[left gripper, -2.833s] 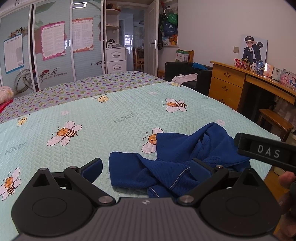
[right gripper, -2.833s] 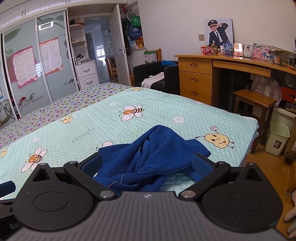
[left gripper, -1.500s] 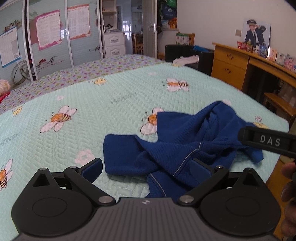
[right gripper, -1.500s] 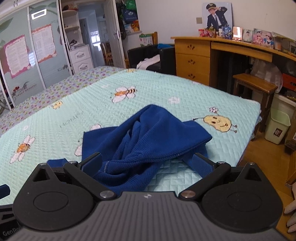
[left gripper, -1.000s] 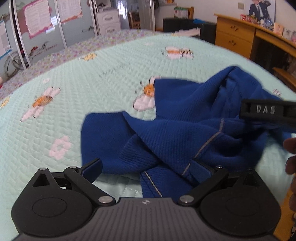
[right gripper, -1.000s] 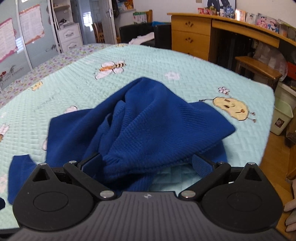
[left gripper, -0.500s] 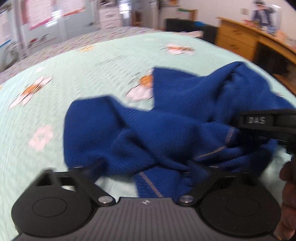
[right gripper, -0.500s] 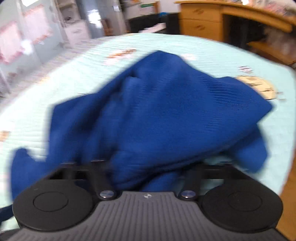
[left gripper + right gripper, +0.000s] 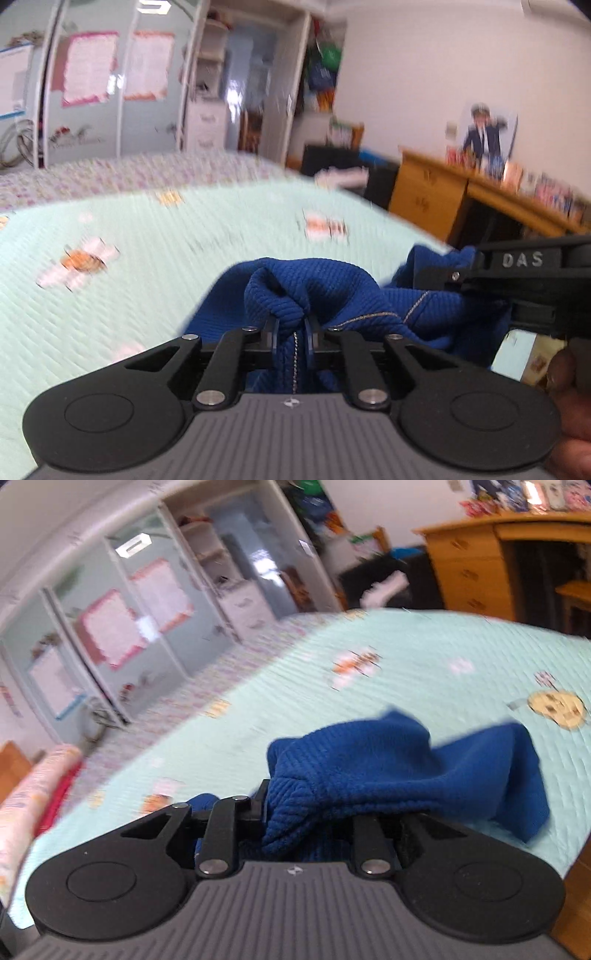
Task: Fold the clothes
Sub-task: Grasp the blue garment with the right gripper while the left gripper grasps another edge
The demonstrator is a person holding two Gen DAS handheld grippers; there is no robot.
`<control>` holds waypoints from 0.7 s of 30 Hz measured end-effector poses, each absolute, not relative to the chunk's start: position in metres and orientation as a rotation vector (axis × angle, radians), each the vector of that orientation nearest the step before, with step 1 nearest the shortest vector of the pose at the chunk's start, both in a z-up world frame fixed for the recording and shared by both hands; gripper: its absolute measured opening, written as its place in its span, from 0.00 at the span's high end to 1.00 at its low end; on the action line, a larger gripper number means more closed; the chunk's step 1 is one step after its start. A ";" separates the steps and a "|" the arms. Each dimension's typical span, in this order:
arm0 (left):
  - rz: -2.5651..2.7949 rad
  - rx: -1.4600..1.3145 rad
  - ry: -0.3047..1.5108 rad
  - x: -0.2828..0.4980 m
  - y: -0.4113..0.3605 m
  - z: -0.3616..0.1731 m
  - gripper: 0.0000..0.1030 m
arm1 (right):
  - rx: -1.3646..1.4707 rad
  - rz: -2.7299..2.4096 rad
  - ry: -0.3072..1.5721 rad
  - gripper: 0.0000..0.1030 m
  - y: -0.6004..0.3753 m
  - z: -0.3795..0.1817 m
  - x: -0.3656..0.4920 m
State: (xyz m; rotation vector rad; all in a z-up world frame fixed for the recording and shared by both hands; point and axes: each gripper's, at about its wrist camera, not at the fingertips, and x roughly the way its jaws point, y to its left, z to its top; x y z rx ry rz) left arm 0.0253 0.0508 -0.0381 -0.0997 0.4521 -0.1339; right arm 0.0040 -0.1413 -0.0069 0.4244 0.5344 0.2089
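Left wrist view: the left gripper [image 9: 291, 334], jaws drawn narrow, pinches a bunched ridge of the blue knit garment [image 9: 332, 295] beside its pale stitched seam. The right gripper [image 9: 517, 280] enters from the right at the garment's far side. Right wrist view: the right gripper [image 9: 314, 812] is likewise closed on a thick wad of the same garment [image 9: 406, 768], which trails crumpled over the bee-print bed cover [image 9: 424, 657], close to the bed's near edge.

Risks, as judged: each grip appears to take in several layers rather than a single hem, so drawing the grippers apart may keep the cloth bunched instead of spreading it flat. The ribbed knit may stretch or slide out of a shallow pinch. Slack hanging near the edge may drop toward the wooden floor [image 9: 580, 893]. Motion blur hides finer detail.
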 end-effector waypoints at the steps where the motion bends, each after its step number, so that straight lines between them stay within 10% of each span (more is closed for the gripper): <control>1: -0.126 -0.115 0.428 0.018 0.058 -0.027 0.87 | 0.429 0.241 0.520 0.77 -0.136 0.004 -0.002; 13: 0.098 -0.031 0.032 -0.082 0.144 0.139 0.91 | 0.396 0.688 0.298 0.77 -0.029 0.162 -0.044; 21: 0.307 0.016 0.000 -0.139 0.199 0.163 0.89 | 0.381 0.884 0.396 0.77 0.043 0.135 -0.034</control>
